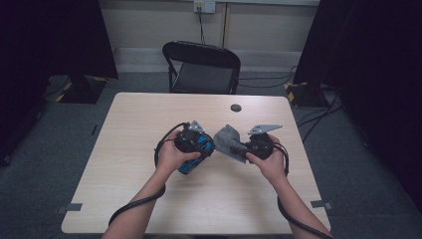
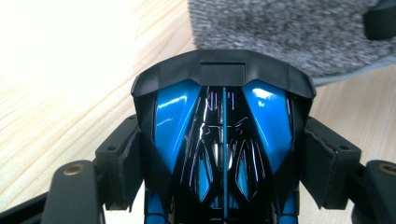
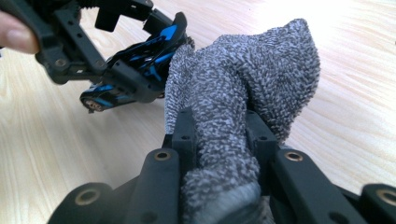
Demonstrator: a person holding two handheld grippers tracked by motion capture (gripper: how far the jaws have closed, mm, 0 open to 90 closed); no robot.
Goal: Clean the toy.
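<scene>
A glossy blue and black toy car sits between the jaws of my left gripper, whose pads press on its two sides. From above, the car shows in the left hand at the table's middle. My right gripper is shut on a bunched grey cloth, which stands up past its fingertips. From above, the cloth lies between the two grippers, with my right gripper on its right edge. In the right gripper view the car touches the cloth's left side.
The light wooden table has bare room all around the hands. A small dark round hole sits near its far edge. A black folding chair stands behind the table.
</scene>
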